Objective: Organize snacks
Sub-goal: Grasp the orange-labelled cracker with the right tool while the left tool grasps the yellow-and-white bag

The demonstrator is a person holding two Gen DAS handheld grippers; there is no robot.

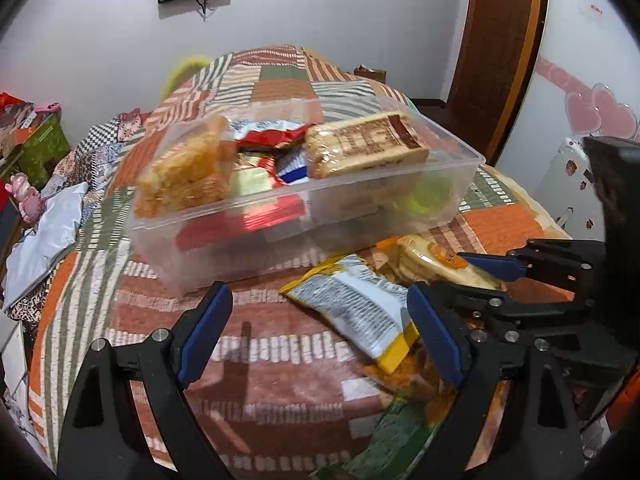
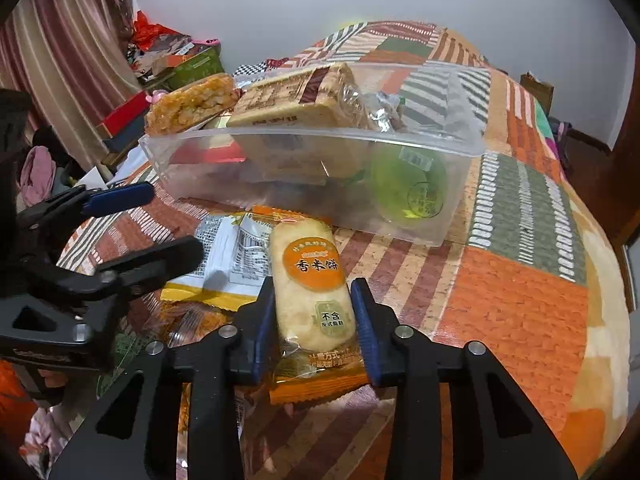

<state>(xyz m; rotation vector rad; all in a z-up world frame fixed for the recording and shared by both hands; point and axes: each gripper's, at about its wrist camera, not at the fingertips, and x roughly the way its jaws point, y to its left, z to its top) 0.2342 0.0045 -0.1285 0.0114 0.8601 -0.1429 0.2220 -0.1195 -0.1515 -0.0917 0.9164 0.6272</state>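
A clear plastic box [image 1: 448,184] on the patchwork bedspread holds several snacks: a crispy orange bar [image 1: 188,172], a tan wafer pack [image 1: 368,146], red wrappers and a green round one [image 2: 408,184]. My right gripper [image 2: 314,320] is shut on an orange rice cracker pack [image 2: 310,280] in front of the box [image 2: 460,148]. My left gripper [image 1: 320,336] is open and empty above the bedspread, with a yellow and white packet [image 1: 356,312] just right of its middle. The right gripper [image 1: 456,276] shows at the right of the left wrist view.
The bedspread [image 2: 520,312] covers a rounded surface that drops off at right. Boxes, clothes and bags [image 1: 36,148] are piled at the left. A wooden door [image 1: 500,48] stands behind on the right. A green packet [image 1: 384,440] lies near my left gripper.
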